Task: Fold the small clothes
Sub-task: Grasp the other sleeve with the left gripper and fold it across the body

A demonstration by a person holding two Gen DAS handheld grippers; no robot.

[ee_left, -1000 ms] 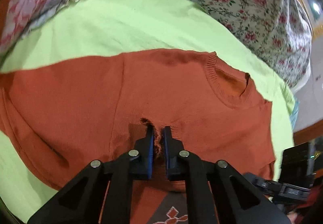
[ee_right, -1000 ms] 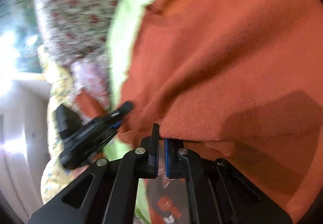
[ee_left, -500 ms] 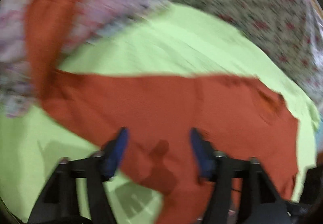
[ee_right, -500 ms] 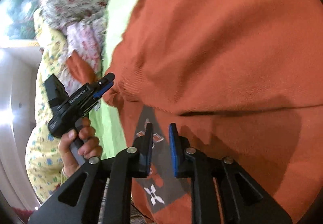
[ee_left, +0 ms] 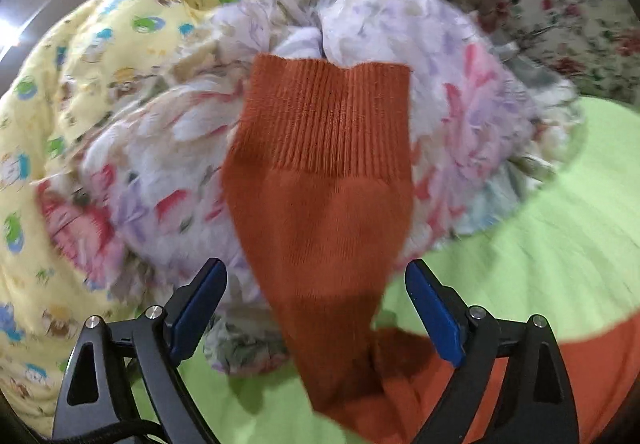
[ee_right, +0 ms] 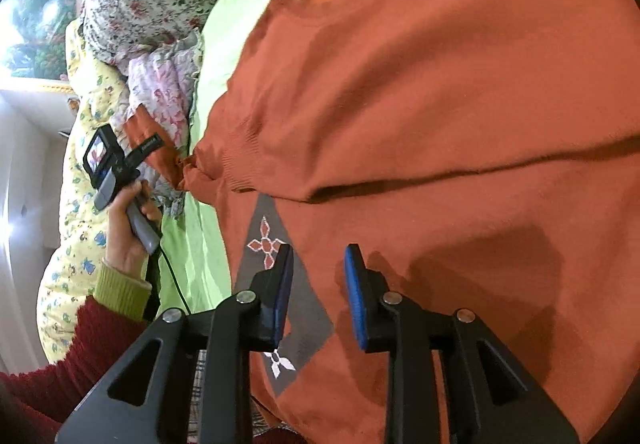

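The rust-orange knitted sweater [ee_right: 420,92] lies spread on the lime-green sheet [ee_right: 236,0], its body already doubled over along a crosswise crease, a grey diamond motif [ee_right: 280,284] showing below. Its long sleeve with the ribbed cuff [ee_left: 328,124] trails out over the crumpled pastel floral cloth [ee_left: 460,124]. The left gripper [ee_left: 316,308] stands wide open astride the sleeve, gripping nothing; the right gripper [ee_right: 318,284] hovers narrowly parted above the body, also empty. The sleeve looks like the step in hand: pinch it near the cuff, lift it free of the floral cloth, and lay it straight across the body, keeping the knit flat.
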